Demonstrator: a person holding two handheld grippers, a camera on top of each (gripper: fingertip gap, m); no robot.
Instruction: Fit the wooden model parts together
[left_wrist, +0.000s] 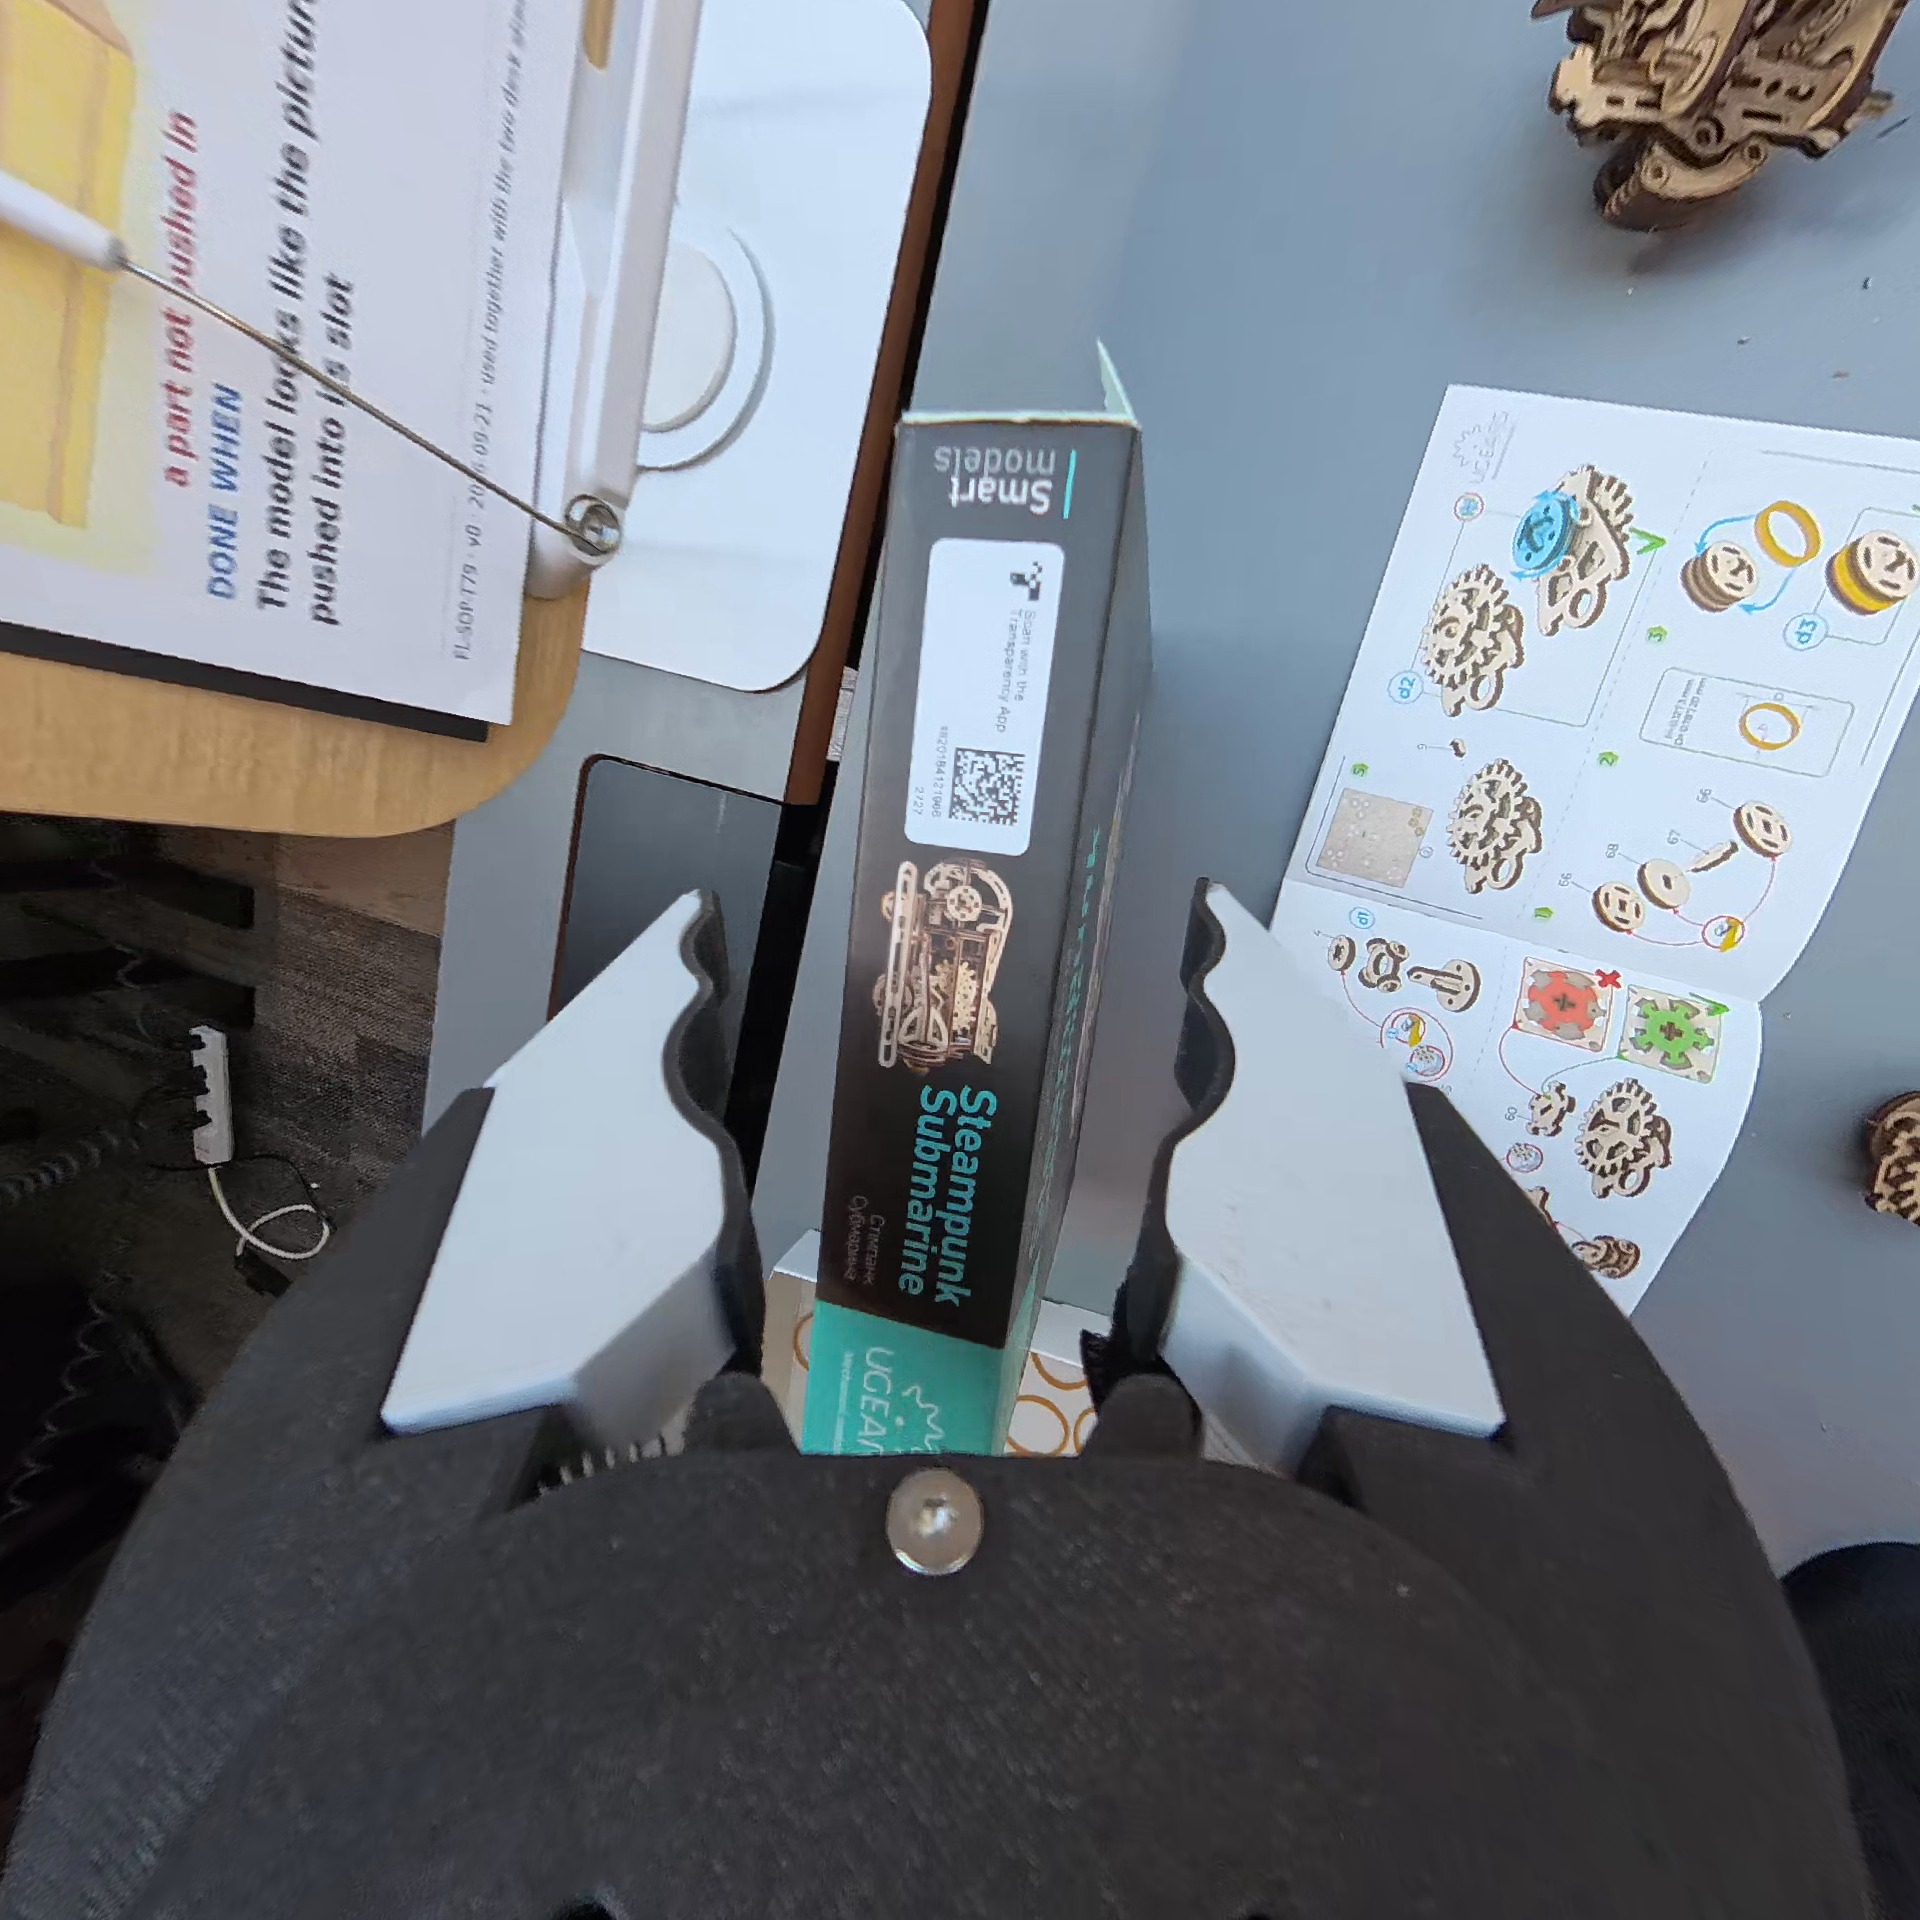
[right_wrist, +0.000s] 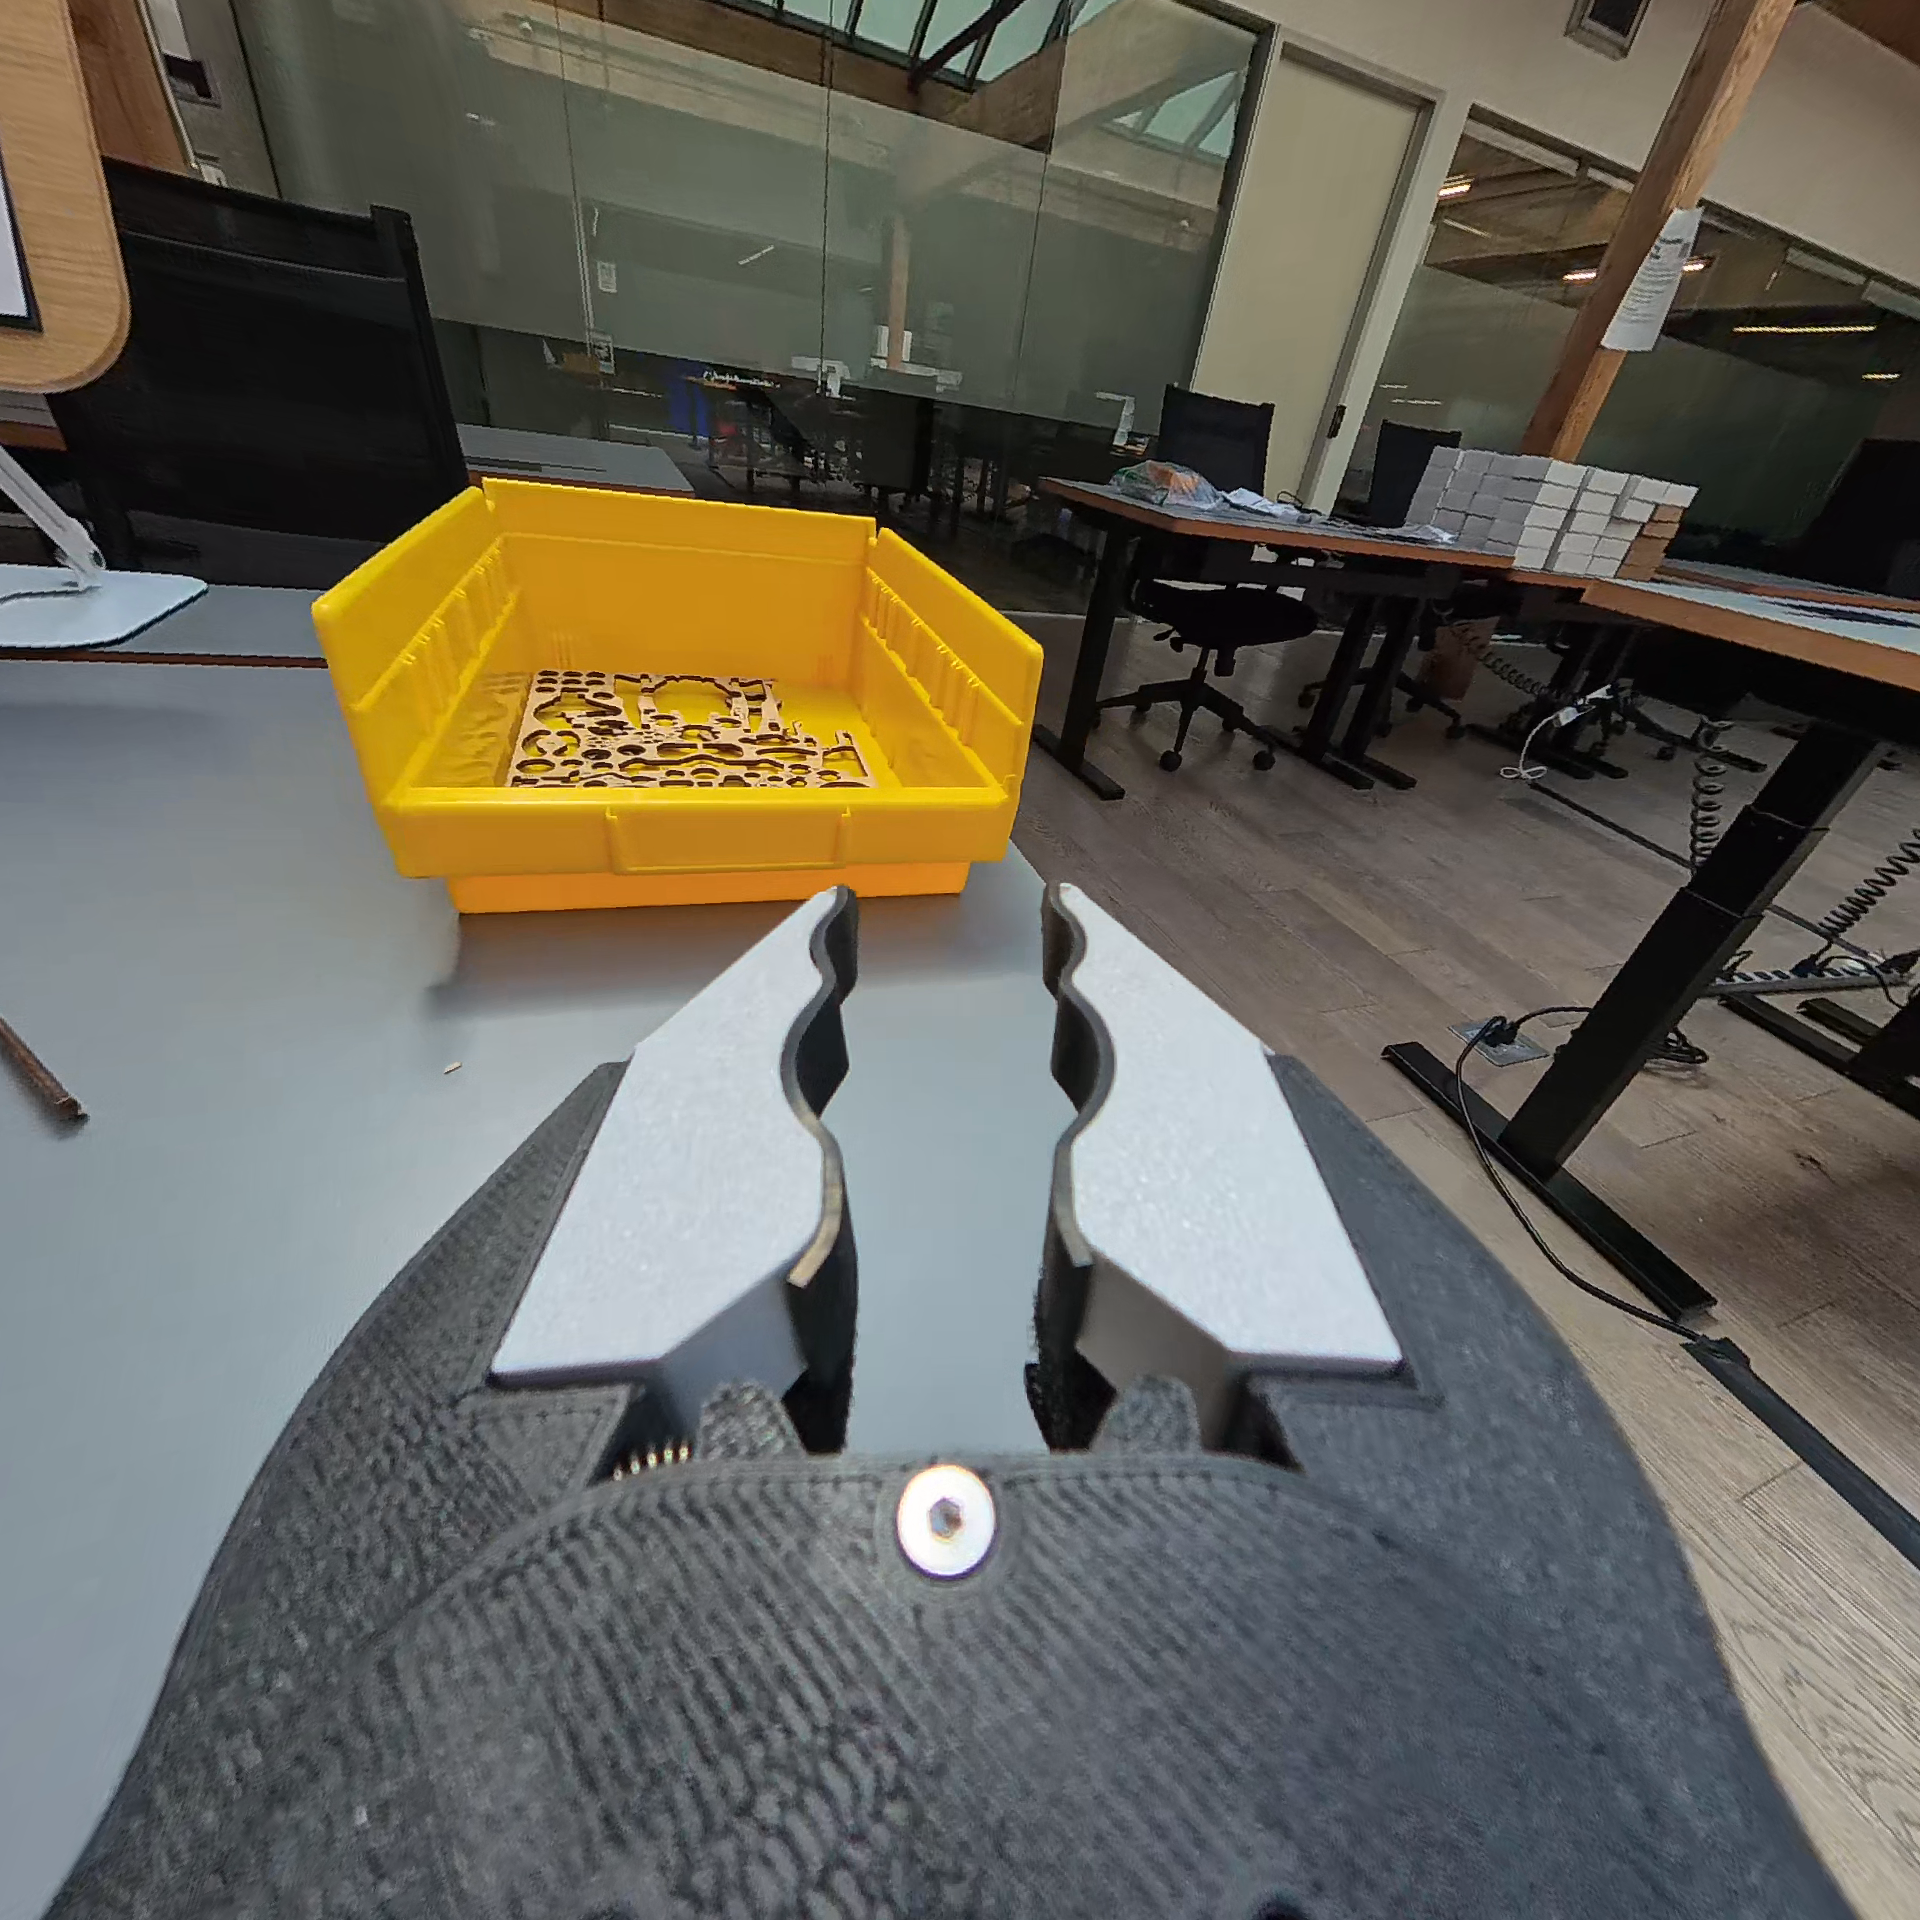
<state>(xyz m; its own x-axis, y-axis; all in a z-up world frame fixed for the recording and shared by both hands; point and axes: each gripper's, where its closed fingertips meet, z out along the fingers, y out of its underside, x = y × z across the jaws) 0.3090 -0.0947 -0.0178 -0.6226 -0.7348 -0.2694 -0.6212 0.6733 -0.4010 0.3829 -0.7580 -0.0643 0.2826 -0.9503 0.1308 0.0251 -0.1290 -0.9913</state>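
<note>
In the left wrist view a dark model kit box (left_wrist: 987, 831) stands on its narrow side on the grey table, between the fingers of my left gripper (left_wrist: 956, 899). The jaws are open and wider than the box, with a gap on the left side. A partly built wooden model (left_wrist: 1704, 94) sits at the far right, and a small wooden gear piece (left_wrist: 1896, 1164) lies at the right edge. My right gripper (right_wrist: 951, 902) is open and empty above the table. Ahead of it a yellow bin (right_wrist: 717, 831) holds a punched-out wooden parts sheet (right_wrist: 675, 732).
A folded instruction sheet (left_wrist: 1579, 831) lies right of the box. A wooden stand with a printed page (left_wrist: 260, 312) and its white base (left_wrist: 790, 364) are at the left. A thin brown stick (right_wrist: 42, 1075) lies at the table's left. The table edge (right_wrist: 1049, 914) drops to the floor on the right. Some 65 cm of space lies between my two pairs of fingers. It is some 25 cm from my left tips to the small wooden gear piece (left_wrist: 1896, 1164).
</note>
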